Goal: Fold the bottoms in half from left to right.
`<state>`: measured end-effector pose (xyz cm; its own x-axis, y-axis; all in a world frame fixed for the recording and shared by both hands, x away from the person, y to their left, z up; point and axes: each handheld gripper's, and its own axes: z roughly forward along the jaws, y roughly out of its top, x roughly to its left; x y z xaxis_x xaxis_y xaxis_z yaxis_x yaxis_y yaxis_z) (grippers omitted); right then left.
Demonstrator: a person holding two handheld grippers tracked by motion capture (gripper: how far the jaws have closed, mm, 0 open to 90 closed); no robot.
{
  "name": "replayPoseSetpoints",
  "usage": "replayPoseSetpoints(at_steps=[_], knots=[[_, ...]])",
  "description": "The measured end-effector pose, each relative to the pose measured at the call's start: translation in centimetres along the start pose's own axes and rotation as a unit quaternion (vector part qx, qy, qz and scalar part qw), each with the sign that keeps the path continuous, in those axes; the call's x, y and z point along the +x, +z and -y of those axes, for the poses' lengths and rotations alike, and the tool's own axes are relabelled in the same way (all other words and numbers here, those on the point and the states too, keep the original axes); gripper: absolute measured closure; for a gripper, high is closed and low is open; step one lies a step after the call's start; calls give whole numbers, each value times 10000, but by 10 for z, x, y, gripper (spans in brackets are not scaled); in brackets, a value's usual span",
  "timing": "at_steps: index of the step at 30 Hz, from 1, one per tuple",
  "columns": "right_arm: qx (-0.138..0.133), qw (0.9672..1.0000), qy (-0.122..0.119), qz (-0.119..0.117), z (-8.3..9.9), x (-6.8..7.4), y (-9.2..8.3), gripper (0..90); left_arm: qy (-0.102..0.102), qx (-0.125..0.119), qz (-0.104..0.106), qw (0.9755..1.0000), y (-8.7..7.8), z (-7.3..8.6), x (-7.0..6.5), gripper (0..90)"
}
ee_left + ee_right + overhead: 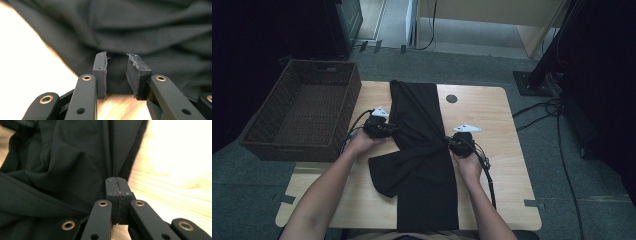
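your right gripper (117,185): black jaws pressed flat together, clenched on a pinched fold at the edge of the black garment (422,150). your left gripper (116,72): matte pads apart, cloth edge in the gap, pads not pressing it. garment: thin, smooth, softly creased fabric, long strip lying down the middle of the bench (492,115), a flap folded out toward your left. bench: pale wood grain, rounded corners. left of it: dark woven wicker basket (302,112), rectangular.
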<state>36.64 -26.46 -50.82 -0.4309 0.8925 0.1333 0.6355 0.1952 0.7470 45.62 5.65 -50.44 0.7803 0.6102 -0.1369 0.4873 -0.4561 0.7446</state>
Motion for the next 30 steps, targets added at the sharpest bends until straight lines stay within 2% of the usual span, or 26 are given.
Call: replayPoseSetpoints(at_steps=[4,5,9,12,14,16,19,22,27,30], knots=[[65,9999,-70,-94,3,5,10,900,1,-143,36,9999,5,-9,-4,678],[47,9999,-81,-124,4,6,11,900,18,-85,56,9999,13,-14,-7,670],[0,9998,-95,-160,4,7,12,893,57,45,59,10000,29,-15,-10,651],[9,9998,-89,-158,3,7,10,822,60,101,22,9999,33,-12,-10,664],[-132,9996,-85,-246,1,8,3,792,90,123,26,9999,32,-12,-10,668],[-333,9988,-184,-311,-4,13,-7,758,132,134,21,9998,32,-12,-10,670],[-542,9968,-259,-530,-10,25,-17,714,82,149,27,9999,32,-12,-9,673],[-541,9949,-432,-735,-10,43,-19,670,4,143,36,9999,32,-12,-9,673],[-545,9904,-731,-1042,-10,73,-7,566,-6,216,36,9998,30,-13,-8,673],[-402,9889,-866,-1139,-8,87,5,510,-51,222,33,9997,28,-12,-5,674]])
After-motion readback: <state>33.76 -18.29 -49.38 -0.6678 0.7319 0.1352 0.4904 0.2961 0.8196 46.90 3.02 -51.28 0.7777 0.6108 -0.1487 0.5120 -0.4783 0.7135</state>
